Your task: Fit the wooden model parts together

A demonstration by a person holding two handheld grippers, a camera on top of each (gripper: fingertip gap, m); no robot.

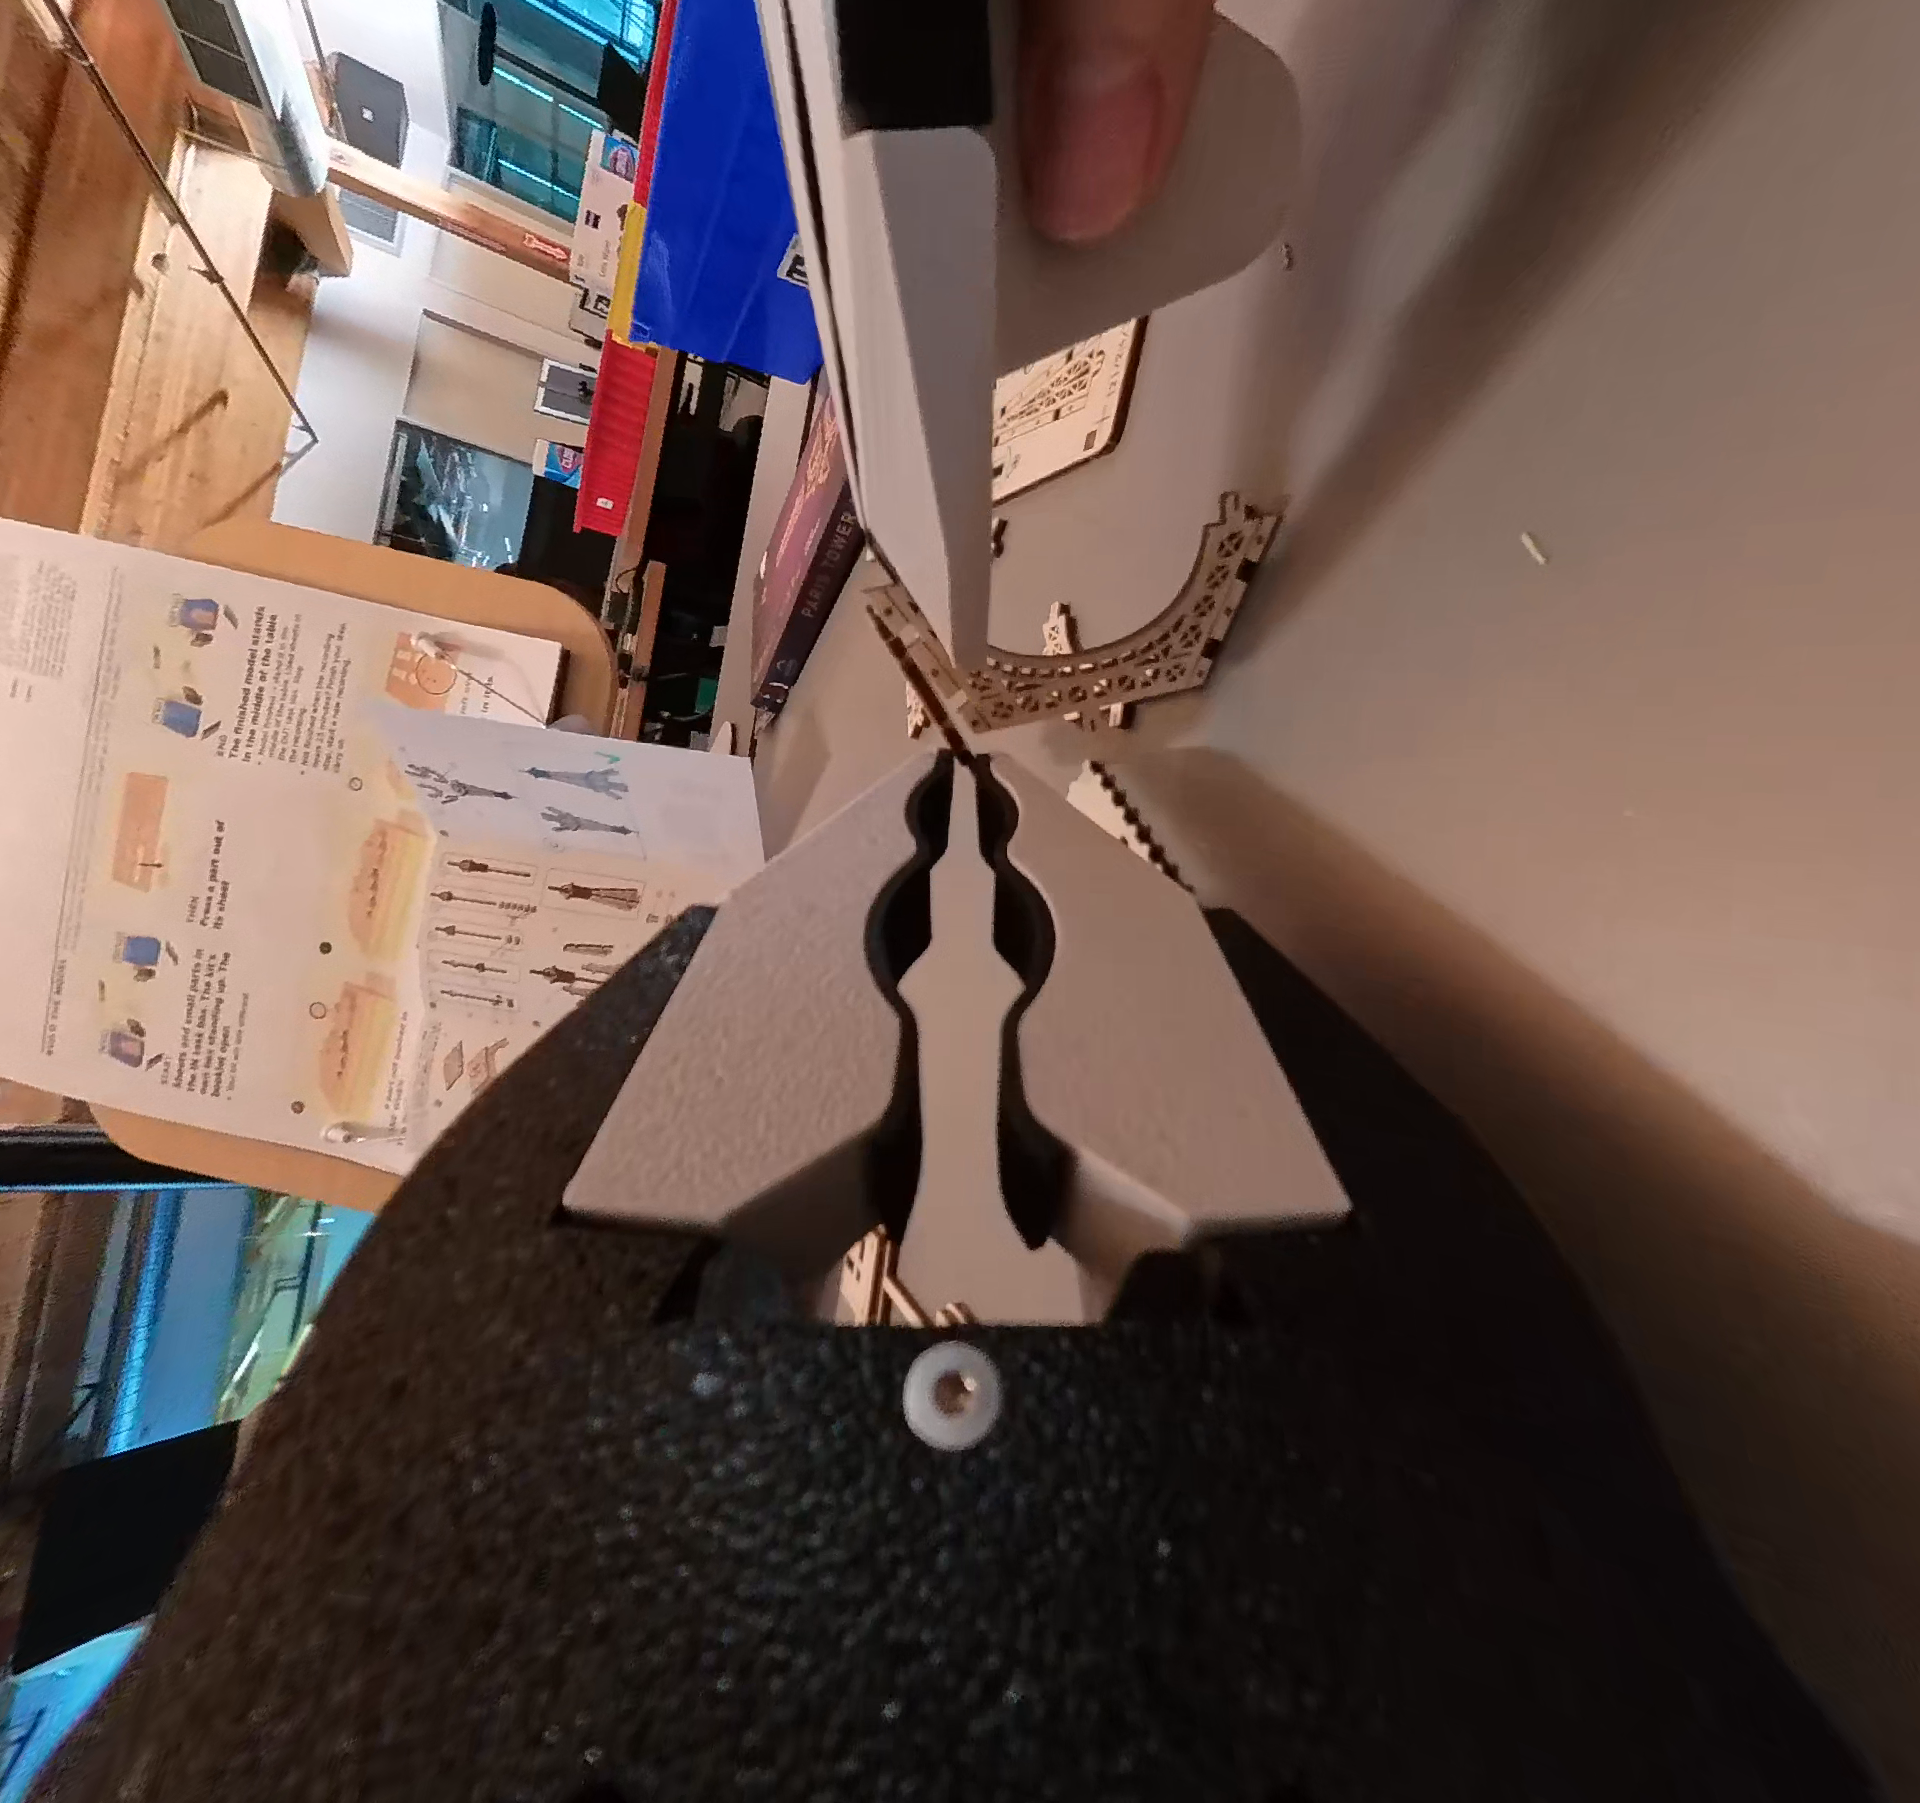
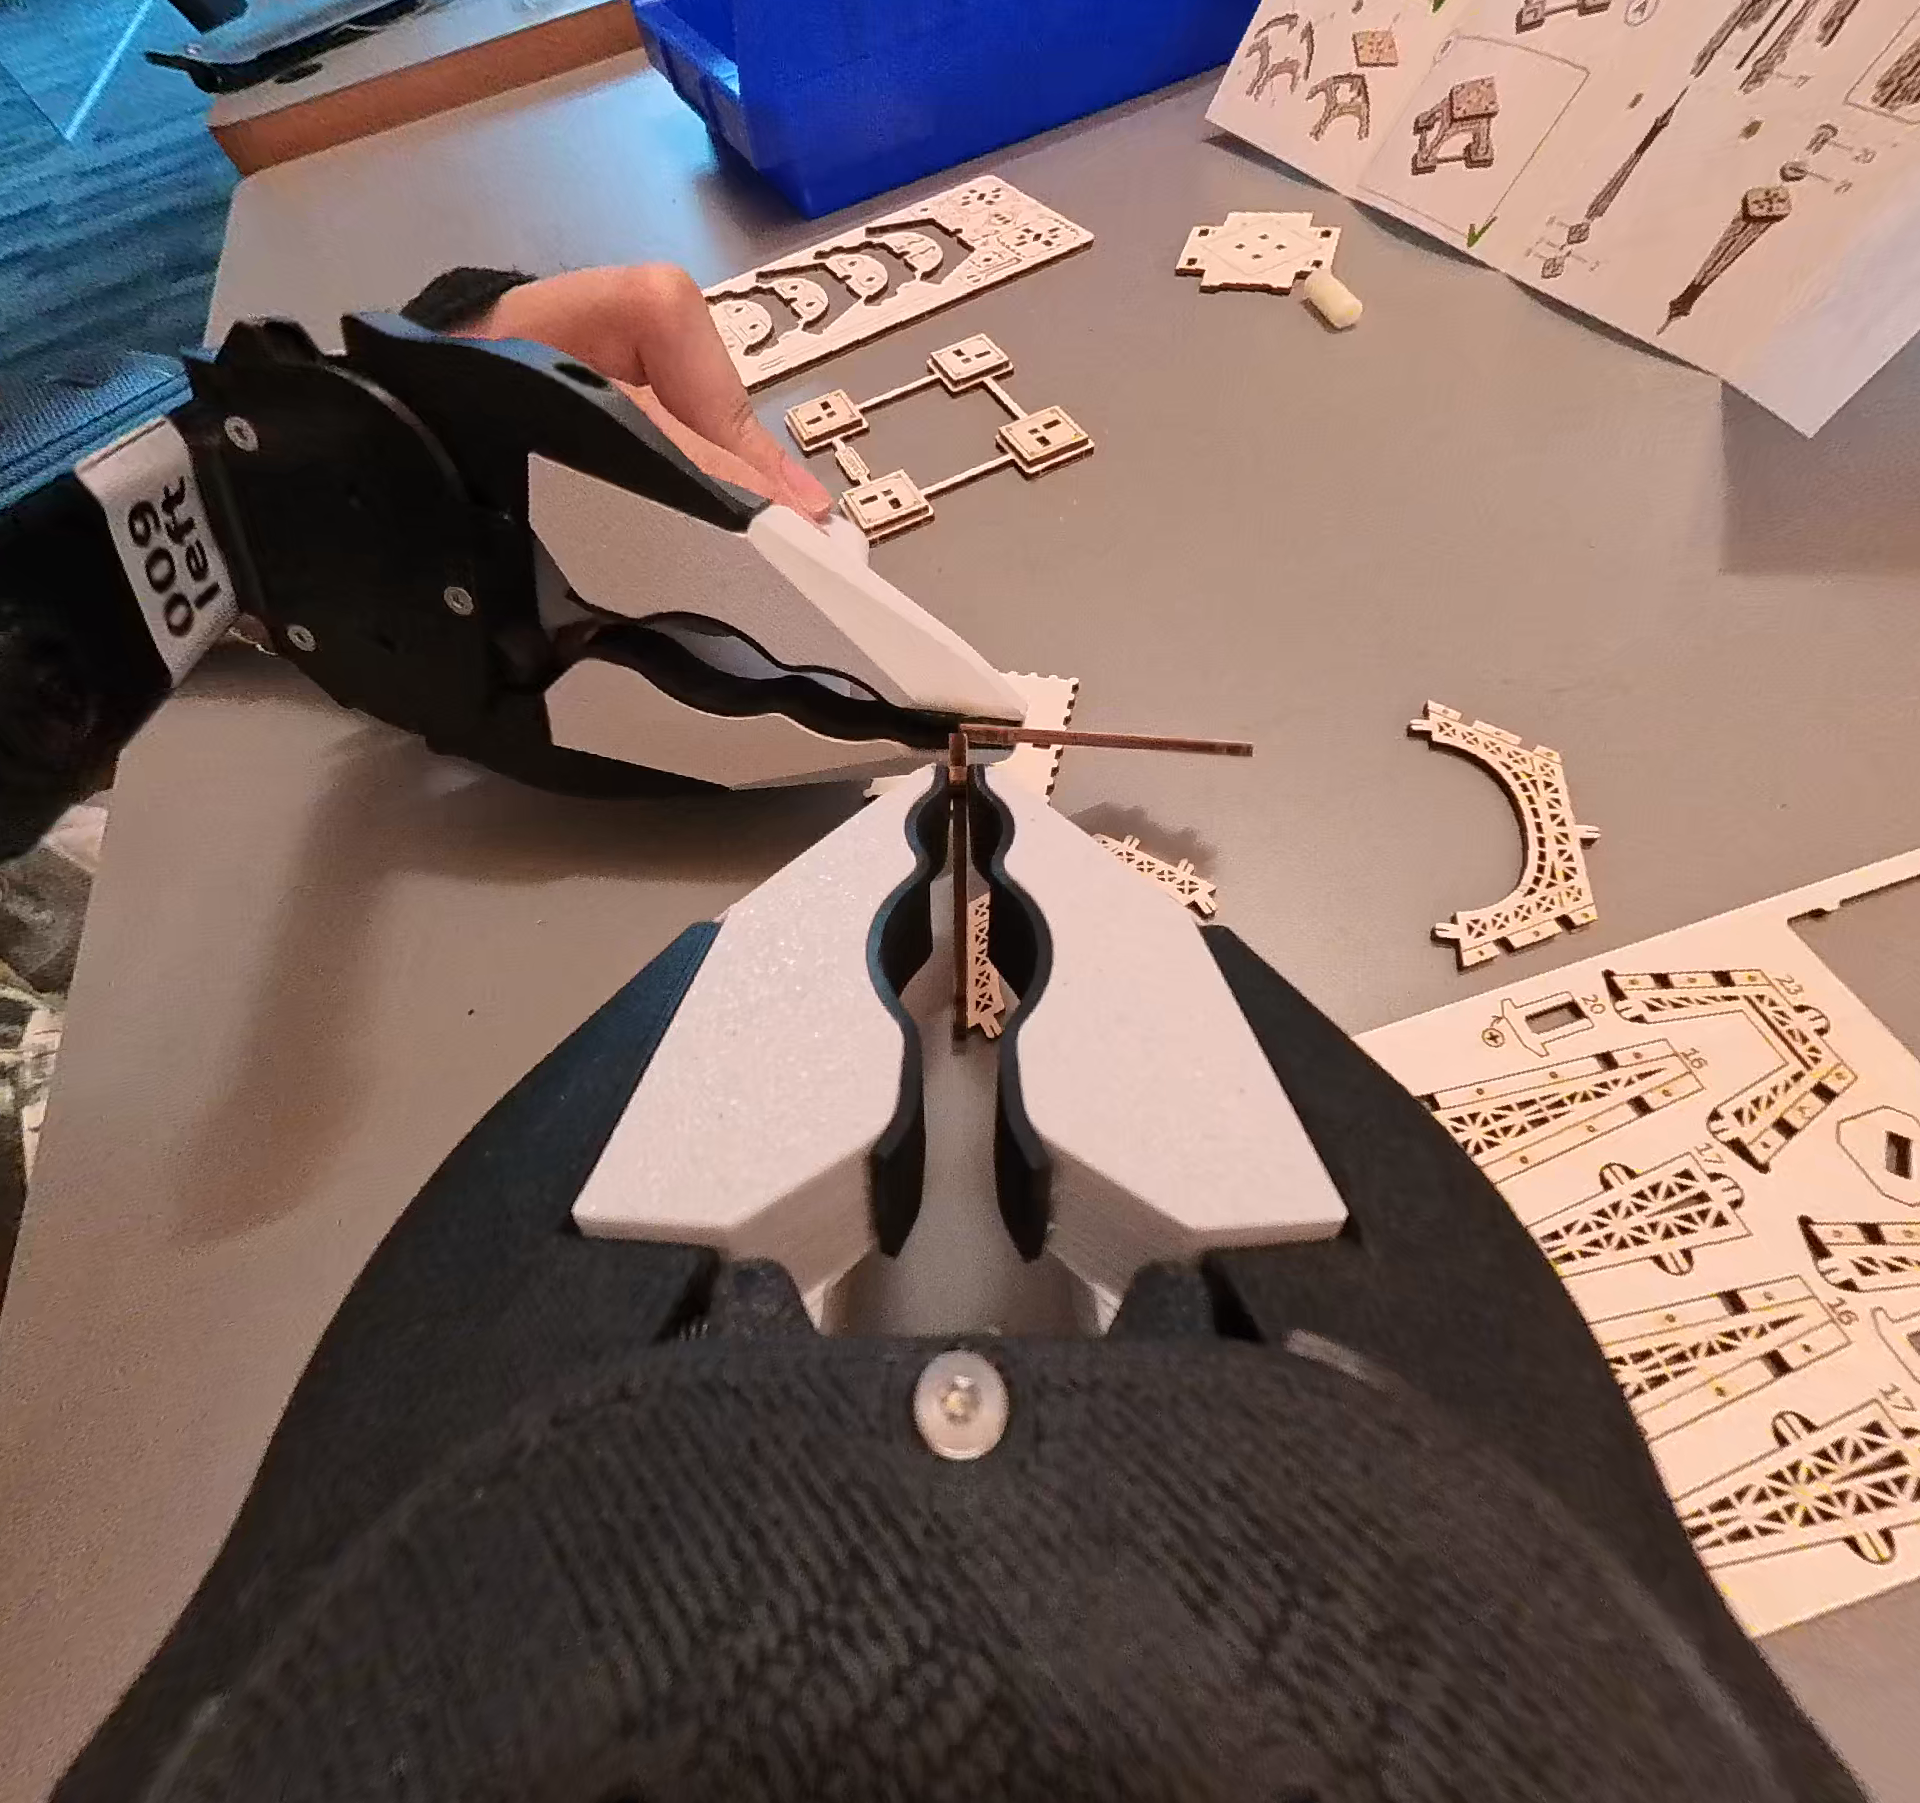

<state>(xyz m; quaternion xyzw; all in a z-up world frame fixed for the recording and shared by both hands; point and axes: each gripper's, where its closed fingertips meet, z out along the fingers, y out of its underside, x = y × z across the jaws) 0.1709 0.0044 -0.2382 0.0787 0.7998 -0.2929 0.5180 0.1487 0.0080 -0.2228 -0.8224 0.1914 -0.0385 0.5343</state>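
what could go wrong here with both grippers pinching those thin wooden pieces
1. The left gripper and right gripper each pinch a thin lattice part only at the fingertips; the flat arch piece sticks out sideways, so a push could twist or snap it.
2. The upright piece meets it edge-on at a tiny joint; slight misalignment might slip it out.

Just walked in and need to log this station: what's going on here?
A person is joining two thin laser-cut wooden lattice arch pieces above the grey table. The right gripper clamps one piece edge-on; the left gripper pinches the other flat. They meet at the fingertips. A third curved arch lies loose beside part sheets.
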